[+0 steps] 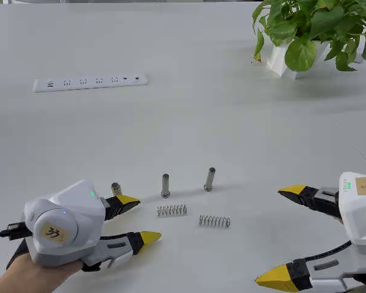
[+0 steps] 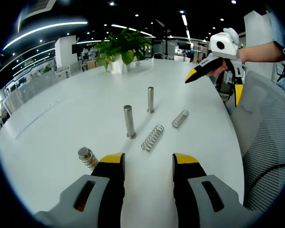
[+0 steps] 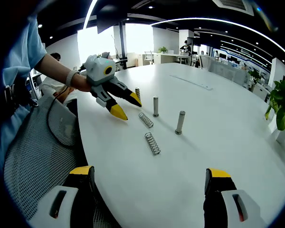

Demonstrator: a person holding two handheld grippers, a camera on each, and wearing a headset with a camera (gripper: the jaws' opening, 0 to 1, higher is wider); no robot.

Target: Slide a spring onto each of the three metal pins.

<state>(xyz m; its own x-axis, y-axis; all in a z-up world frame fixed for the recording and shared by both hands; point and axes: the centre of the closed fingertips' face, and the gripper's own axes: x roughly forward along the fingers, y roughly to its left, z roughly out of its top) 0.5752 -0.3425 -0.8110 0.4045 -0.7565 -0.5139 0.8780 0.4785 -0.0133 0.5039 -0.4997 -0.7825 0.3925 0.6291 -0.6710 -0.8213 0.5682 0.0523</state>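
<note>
Three short metal pins stand on the white table. The left pin (image 1: 116, 188) (image 2: 87, 157) wears a spring. The middle pin (image 1: 165, 185) (image 2: 129, 121) and the right pin (image 1: 209, 179) (image 2: 150, 99) are bare. Two loose springs lie in front of them, one (image 1: 172, 210) (image 2: 152, 137) near the middle pin and the other (image 1: 215, 221) (image 2: 180, 118) further right. My left gripper (image 1: 138, 218) (image 2: 148, 161) is open and empty, its upper tip beside the sprung pin. My right gripper (image 1: 280, 235) (image 3: 149, 172) is wide open and empty, off to the right of the springs.
A white power strip (image 1: 90, 82) lies at the back left. A potted plant (image 1: 305, 33) stands at the back right. A mesh chair (image 2: 266, 137) is at the table's near edge. Bare table surrounds the pins.
</note>
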